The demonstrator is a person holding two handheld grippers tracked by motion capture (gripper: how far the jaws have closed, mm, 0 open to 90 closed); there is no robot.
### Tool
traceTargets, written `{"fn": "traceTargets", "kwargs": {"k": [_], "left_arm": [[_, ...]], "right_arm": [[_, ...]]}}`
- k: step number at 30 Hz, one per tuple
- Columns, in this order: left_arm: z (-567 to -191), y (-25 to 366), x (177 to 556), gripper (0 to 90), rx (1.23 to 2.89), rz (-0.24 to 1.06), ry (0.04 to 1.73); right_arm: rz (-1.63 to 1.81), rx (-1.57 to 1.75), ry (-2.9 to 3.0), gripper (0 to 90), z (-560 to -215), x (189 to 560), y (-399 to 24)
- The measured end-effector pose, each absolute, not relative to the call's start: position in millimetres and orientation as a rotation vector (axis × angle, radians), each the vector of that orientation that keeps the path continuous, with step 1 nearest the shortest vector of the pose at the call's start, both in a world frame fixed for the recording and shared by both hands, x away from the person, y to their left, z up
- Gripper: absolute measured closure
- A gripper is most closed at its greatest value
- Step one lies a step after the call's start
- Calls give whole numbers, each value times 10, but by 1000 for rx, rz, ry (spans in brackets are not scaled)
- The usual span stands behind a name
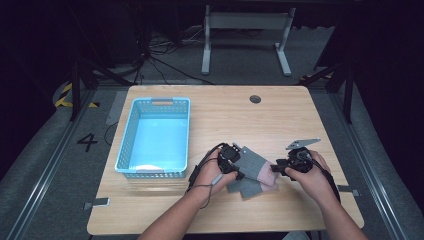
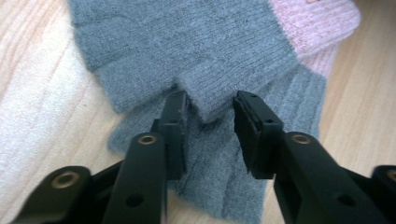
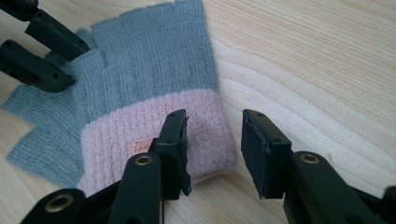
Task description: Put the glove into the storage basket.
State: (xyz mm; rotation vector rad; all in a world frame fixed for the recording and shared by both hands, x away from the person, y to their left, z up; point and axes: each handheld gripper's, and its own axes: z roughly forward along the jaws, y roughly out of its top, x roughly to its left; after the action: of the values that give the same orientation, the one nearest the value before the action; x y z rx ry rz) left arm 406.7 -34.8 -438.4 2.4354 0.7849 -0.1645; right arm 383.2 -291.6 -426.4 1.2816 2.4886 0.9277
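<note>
The left gripper [image 2: 208, 112] has its jaws parted around a grey finger stub of the top glove [image 2: 196, 42], pads not pressing. The right gripper [image 3: 215, 140] straddles, open, that glove's pink cuff edge. A second glove [image 2: 219, 177] lies mostly hidden beneath. Both rest right of the blue basket [image 1: 127, 145].

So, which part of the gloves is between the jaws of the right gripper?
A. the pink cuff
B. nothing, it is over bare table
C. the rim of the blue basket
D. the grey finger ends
A: in the right gripper view the right gripper has its open jaws around the corner of the pink cuff of the gloves, with the pads not yet pressing on it.
</note>
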Motion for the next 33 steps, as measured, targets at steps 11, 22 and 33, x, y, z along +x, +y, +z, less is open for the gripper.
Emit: {"fn": "traceTargets", "kwargs": {"k": [11,22,33], "left_arm": [[-4320,-339,4031,898,2456,-62,757],[-4275,-332,3997,899,2446,-63,741],[-4282,-349,3993,899,2459,-70,728]], "right_arm": [[940,1285,2479,604,-4252,3821,-2923],[973,1346,2446,572,-4151,3785,-3054],[964,1431,2507,520,-4320,3857,-2999]]}}
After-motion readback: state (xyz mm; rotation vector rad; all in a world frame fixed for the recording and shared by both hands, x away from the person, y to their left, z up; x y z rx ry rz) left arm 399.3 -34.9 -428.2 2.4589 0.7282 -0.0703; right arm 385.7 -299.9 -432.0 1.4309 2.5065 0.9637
